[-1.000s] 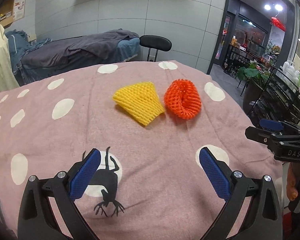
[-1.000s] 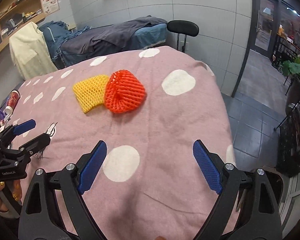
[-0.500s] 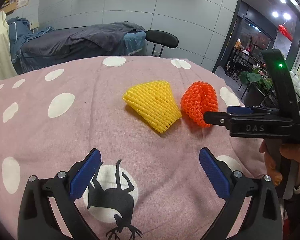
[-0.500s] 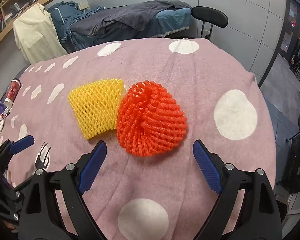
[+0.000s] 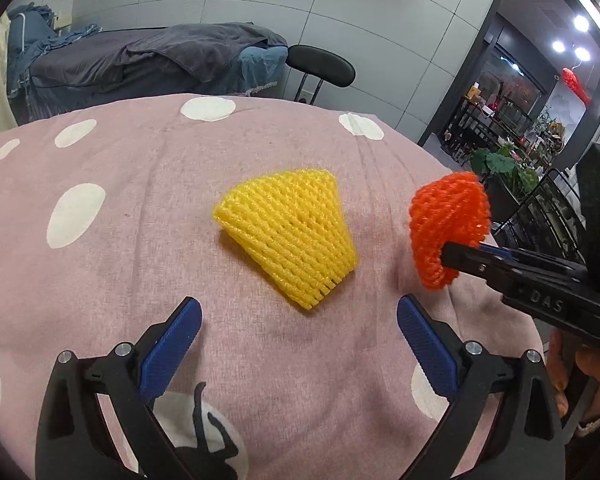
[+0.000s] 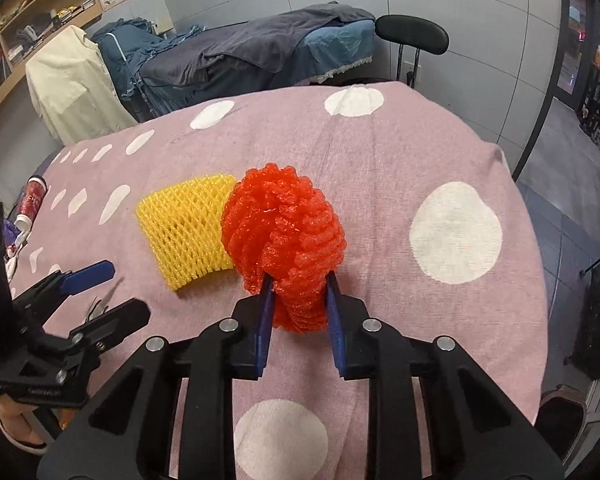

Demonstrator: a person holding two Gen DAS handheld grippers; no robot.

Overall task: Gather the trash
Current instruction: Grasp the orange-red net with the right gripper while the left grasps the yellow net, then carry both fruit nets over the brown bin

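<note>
An orange foam net [image 6: 284, 236] bulges up between the blue pads of my right gripper [image 6: 300, 304], whose jaws are closing and squeeze its lower end. In the left wrist view the same orange net [image 5: 448, 224] hangs off the right gripper's tips [image 5: 460, 256] at the right. A yellow foam net [image 5: 292, 236] lies flat on the pink dotted cloth [image 5: 120, 240], just ahead of my left gripper [image 5: 300, 340], which stands open with nothing between its fingers. The yellow net [image 6: 188, 232] touches the orange one on its left.
The cloth-covered table drops off at its right edge [image 6: 532, 280] to a tiled floor. A red can [image 6: 32, 200] lies at the far left edge. Behind stand a black chair [image 6: 412, 36] and a bed with dark covers [image 6: 240, 52].
My right gripper moved in on the orange net and closed on it, bunching it up. My left gripper came closer to the yellow net and stayed open.
</note>
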